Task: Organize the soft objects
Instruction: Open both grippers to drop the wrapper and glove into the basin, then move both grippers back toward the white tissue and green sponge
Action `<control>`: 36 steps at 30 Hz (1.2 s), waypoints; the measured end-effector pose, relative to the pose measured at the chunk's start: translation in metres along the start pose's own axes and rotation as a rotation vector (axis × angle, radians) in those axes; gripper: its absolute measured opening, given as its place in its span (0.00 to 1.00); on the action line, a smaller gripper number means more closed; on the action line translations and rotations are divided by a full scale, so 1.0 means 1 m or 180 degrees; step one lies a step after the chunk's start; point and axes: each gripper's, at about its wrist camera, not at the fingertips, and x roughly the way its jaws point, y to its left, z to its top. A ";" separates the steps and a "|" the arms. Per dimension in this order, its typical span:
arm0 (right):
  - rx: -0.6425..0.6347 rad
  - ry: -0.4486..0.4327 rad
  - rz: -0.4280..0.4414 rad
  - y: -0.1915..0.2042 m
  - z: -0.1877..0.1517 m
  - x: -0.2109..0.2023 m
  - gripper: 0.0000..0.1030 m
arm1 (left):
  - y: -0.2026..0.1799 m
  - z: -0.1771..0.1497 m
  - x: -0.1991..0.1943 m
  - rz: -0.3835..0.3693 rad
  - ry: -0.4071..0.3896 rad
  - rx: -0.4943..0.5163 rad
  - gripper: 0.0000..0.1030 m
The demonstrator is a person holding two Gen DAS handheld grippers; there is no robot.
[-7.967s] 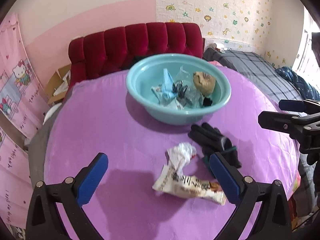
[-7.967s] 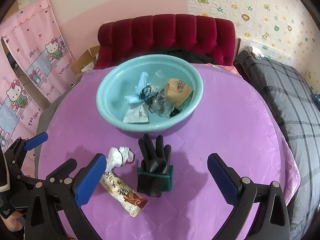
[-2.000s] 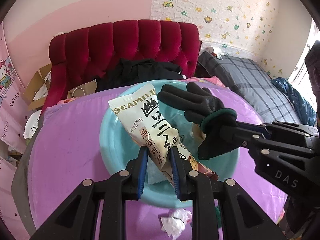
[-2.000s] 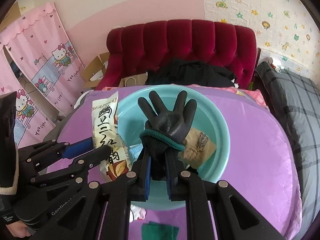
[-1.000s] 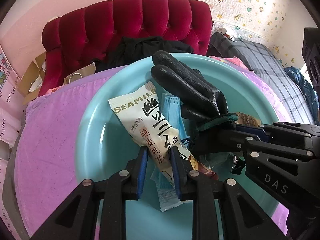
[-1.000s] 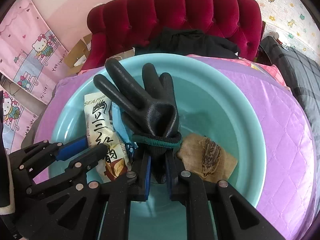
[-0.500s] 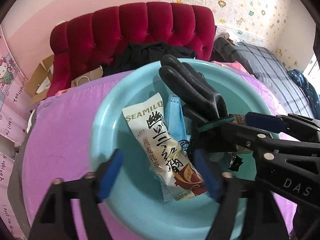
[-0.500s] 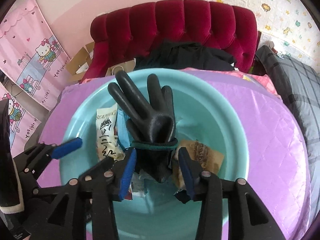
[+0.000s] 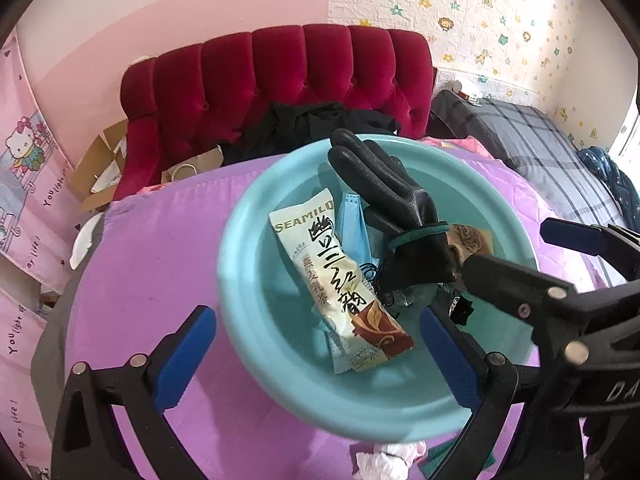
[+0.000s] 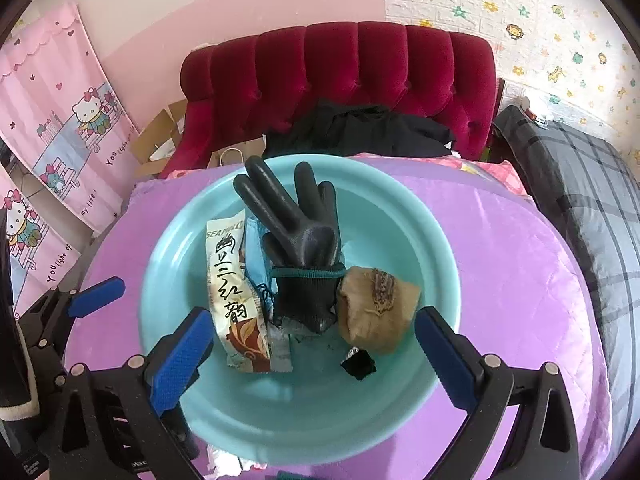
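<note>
Round tabletop [image 10: 520,280] under quilted purple cloth. Teal basin [image 10: 400,420] sits on it, toward the 12 o'clock side. Inside the basin: black glove [image 10: 304,248] at centre, fingers to 12; cream snack packet [image 10: 234,300] at its 9 o'clock, over a blue face mask [image 10: 254,256]; brown pouch [image 10: 376,308] at 3. Left tongs [image 9: 316,356] wide open, empty, above the near rim. Right tongs [image 10: 312,356] likewise spread, holding nothing. Crumpled white paper [image 9: 384,460] on the cloth at 6, just outside the basin. Beyond: red tufted sofa [image 10: 340,72], dark clothing [image 10: 360,128] on its seat, pink cartoon curtain [image 10: 60,112] at 9, plaid bed [image 10: 592,184] at 3, star-patterned wallpaper [image 10: 540,20].
</note>
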 end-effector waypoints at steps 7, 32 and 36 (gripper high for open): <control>-0.0035 -0.0045 0.0000 0.004 -0.015 -0.026 1.00 | 0.003 -0.016 -0.024 0.0029 -0.0045 -0.0020 1.00; -0.0111 -0.0182 -0.0169 0.018 -0.108 -0.094 1.00 | 0.006 -0.099 -0.094 0.0075 -0.0269 0.0012 1.00; -0.0072 -0.0171 -0.0191 0.018 -0.126 -0.095 1.00 | 0.005 -0.115 -0.093 0.0038 -0.0258 0.0024 1.00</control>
